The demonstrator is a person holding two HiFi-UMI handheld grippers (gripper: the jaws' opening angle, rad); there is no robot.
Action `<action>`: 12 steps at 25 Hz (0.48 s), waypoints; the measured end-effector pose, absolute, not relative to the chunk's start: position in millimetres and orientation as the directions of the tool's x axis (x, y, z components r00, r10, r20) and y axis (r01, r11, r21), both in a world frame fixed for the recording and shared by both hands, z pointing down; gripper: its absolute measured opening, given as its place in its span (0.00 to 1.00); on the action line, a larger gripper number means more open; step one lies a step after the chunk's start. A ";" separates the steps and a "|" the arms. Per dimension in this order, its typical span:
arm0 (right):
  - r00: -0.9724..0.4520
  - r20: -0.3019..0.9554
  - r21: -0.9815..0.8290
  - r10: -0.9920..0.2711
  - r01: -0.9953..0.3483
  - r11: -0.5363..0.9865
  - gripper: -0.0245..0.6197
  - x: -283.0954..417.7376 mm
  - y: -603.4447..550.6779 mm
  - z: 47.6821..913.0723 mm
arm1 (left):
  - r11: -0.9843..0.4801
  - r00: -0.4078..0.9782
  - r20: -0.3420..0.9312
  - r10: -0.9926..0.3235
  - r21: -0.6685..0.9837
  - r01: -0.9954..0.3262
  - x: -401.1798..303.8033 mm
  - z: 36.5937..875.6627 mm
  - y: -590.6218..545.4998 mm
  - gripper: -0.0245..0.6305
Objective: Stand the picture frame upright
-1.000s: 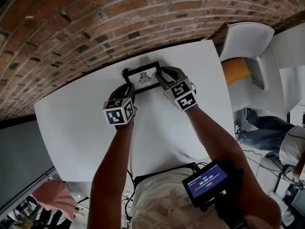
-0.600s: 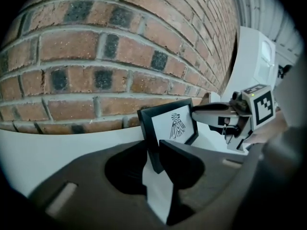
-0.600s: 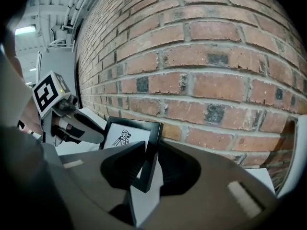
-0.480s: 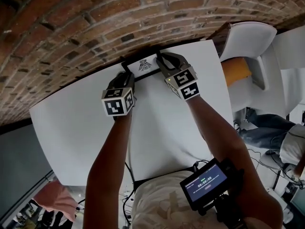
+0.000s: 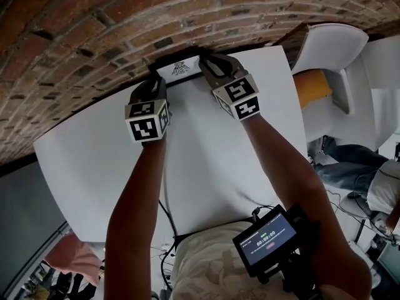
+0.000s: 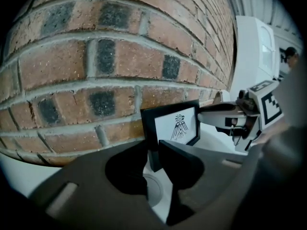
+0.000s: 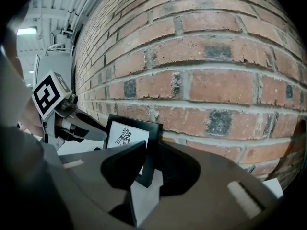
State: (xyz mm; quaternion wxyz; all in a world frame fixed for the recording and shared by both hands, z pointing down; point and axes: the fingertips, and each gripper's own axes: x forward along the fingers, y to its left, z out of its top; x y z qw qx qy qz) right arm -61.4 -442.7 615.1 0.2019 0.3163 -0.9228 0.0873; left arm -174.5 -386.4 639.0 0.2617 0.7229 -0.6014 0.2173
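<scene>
Frame [image 5: 180,67] now upright at the table's [image 5: 94,167] far edge.
It was tilted back a second ago. The left gripper [image 6: 154,152] and right gripper [image 7: 148,163], jaws closing, pinch its side edges. It probably only needs releasing.

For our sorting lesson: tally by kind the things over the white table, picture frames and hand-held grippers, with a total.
Picture frame: 1
Hand-held gripper: 2, left and right, jaws closing with a frame edge between each pair
Total: 3
</scene>
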 end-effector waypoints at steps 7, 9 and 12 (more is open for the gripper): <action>-0.706 0.434 -0.018 -0.560 -0.628 0.778 0.18 -69.4 -449.7 619.5 | -0.119 0.165 0.619 -0.768 0.115 -0.986 -184.3 641.9 -394.9 0.15; -0.703 0.435 -0.016 -0.563 -0.631 0.776 0.18 -69.7 -450.5 621.0 | -0.118 0.161 0.617 -0.770 0.110 -0.987 -185.2 641.8 -396.4 0.15; -0.702 0.432 -0.022 -0.566 -0.636 0.772 0.19 -71.6 -451.7 621.8 | -0.119 0.160 0.617 -0.771 0.108 -0.987 -185.9 641.3 -397.4 0.15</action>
